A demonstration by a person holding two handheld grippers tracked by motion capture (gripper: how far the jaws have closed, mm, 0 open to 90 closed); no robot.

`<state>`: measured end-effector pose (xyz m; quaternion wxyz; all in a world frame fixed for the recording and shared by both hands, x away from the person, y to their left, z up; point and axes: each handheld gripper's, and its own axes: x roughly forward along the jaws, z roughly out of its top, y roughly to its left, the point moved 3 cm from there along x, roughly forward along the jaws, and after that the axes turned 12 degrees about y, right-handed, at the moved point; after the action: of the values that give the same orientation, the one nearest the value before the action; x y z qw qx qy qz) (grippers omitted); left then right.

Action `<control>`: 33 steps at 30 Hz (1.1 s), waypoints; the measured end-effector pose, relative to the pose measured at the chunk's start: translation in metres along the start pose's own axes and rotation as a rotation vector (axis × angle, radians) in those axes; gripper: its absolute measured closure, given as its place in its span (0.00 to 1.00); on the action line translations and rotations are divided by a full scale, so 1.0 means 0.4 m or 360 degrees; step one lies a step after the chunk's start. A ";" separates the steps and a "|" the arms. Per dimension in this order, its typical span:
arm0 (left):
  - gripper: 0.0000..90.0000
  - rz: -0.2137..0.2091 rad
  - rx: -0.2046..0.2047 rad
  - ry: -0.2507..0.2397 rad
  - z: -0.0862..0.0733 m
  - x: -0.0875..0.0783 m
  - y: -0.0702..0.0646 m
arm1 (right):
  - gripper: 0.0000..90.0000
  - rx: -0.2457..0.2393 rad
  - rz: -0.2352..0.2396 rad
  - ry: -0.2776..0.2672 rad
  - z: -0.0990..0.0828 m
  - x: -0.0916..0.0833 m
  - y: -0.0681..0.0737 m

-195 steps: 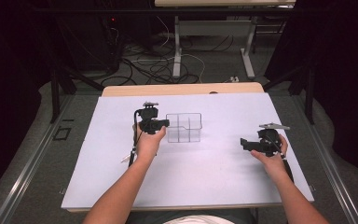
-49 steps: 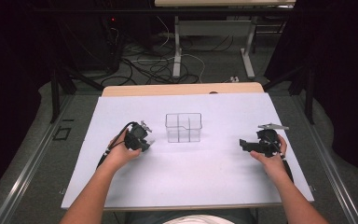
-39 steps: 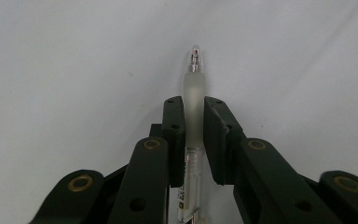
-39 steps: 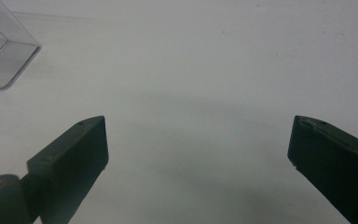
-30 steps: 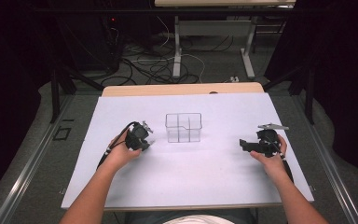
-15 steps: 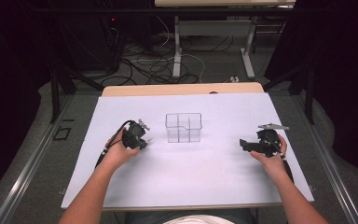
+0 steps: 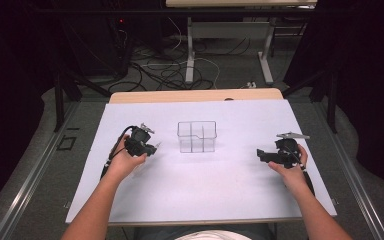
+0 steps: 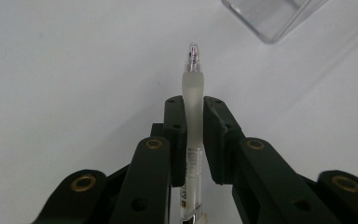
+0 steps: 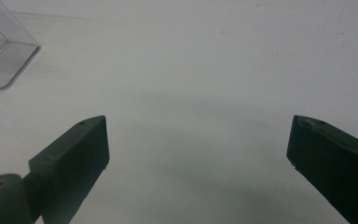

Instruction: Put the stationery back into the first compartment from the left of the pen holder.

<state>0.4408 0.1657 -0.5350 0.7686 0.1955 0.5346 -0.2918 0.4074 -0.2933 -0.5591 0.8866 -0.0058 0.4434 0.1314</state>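
Two grippers rest over a white table (image 7: 200,190). Left gripper (image 8: 193,109) clamps a clear pen (image 8: 193,135), its tip pointing toward a clear plastic box (image 7: 196,136) nearby. Right gripper (image 9: 198,154) hangs with jaws spread wide, holding nothing.

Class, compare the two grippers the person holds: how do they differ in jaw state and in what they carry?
The left gripper has its jaws shut on a clear pen; the right gripper has its jaws wide open with nothing between them. The left gripper sits close to the clear box; the right gripper sits farther from it. Both have black jaws.
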 end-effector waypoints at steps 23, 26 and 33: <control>0.89 -0.0137 -0.0308 -0.0457 -0.005 -0.050 0.031 | 0.06 0.0006 0.0022 0.0007 0.003 0.006 0.005; 0.89 -0.0167 -0.0377 -0.0521 -0.006 -0.052 0.035 | 0.06 0.0007 0.0023 0.0005 0.004 0.006 0.005; 0.89 -0.0221 -0.0462 -0.0631 -0.014 -0.068 0.051 | 0.06 0.0012 0.0031 0.0009 0.005 0.007 0.007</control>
<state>0.4433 0.1911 -0.5117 0.8566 -0.0152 0.4219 -0.2968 0.4100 -0.2898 -0.5600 0.8841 0.0013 0.4463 0.1383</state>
